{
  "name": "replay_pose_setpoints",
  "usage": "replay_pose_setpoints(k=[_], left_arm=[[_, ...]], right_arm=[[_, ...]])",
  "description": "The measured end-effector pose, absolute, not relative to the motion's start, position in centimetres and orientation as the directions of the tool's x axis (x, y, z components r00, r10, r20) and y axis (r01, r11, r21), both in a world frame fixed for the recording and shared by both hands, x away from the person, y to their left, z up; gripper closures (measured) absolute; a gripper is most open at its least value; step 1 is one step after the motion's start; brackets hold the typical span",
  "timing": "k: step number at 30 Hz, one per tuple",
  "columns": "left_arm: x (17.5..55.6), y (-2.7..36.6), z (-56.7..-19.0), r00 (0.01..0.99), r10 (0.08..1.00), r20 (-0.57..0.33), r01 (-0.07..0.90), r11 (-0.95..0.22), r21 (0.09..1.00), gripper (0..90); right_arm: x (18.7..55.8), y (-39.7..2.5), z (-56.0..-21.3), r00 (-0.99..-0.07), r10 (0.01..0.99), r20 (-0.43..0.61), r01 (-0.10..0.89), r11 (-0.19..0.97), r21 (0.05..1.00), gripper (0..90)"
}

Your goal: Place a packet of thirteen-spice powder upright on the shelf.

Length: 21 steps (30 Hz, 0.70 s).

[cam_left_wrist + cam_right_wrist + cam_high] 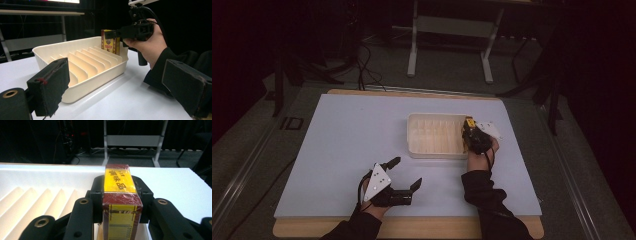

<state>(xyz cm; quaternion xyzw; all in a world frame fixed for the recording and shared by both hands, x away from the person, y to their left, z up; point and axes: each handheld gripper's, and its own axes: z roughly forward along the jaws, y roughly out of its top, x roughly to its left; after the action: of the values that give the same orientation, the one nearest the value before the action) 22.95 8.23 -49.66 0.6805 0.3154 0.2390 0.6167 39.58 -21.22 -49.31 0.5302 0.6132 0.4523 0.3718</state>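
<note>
In the high view the room around the table (337, 150) is very dark, and the small box (469, 123) is only a yellow spot there, mostly covered by the right gripper (473, 134) and the person's right hand (482, 150). In the right gripper view the lower part of this box (120, 202) is cut off by the bottom edge, so its barcode shows only in part, and I cannot tell whether the box touches the floor of the tray. The box is yellow with dark red ends and has printed characters on its top face. The right gripper (121, 207) has its jaws closed on the two sides of the box and holds it upright over the right end of the cream slotted tray (412, 135). From the left gripper view the box (110, 43) stands at the far right end of the tray (95, 80), just beside the last divider, but its base is hidden behind the tray wall. The tray sits on the far right part of the white table surface, and its slots look bare apart from the box. The left gripper (404, 175) is at the near left of the table, well apart from the tray, with its jaws spread wide and nothing between them. In its own view the two black pads (50, 85) are partly cut off by the frame edges.
</note>
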Motion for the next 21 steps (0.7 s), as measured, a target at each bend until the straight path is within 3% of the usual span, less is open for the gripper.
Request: replay_pose_setpoints(k=[4, 18, 21], left_arm=[[23.0, 8.2, -49.7, 0.688, 0.722, -0.069, 0.139, -0.039, 0.989, 8.9], [22.9, 8.1, -49.6, 0.695, 0.717, -0.054, 0.13, -0.051, 0.99, 8.9], [22.9, 8.1, -49.6, 0.695, 0.717, -0.052, 0.13, -0.053, 0.99, 8.9]], right_arm=[[39.7, -21.2, -49.2, -0.195, 0.98, 0.032, 0.327, 0.034, 0.944, 57.5], [39.0, -22.2, -46.2, -0.256, 0.967, 0.015, 0.315, 0.069, 0.946, 50.4], [38.7, -22.4, -45.0, -0.294, 0.955, 0.035, 0.311, 0.061, 0.948, 40.7]])
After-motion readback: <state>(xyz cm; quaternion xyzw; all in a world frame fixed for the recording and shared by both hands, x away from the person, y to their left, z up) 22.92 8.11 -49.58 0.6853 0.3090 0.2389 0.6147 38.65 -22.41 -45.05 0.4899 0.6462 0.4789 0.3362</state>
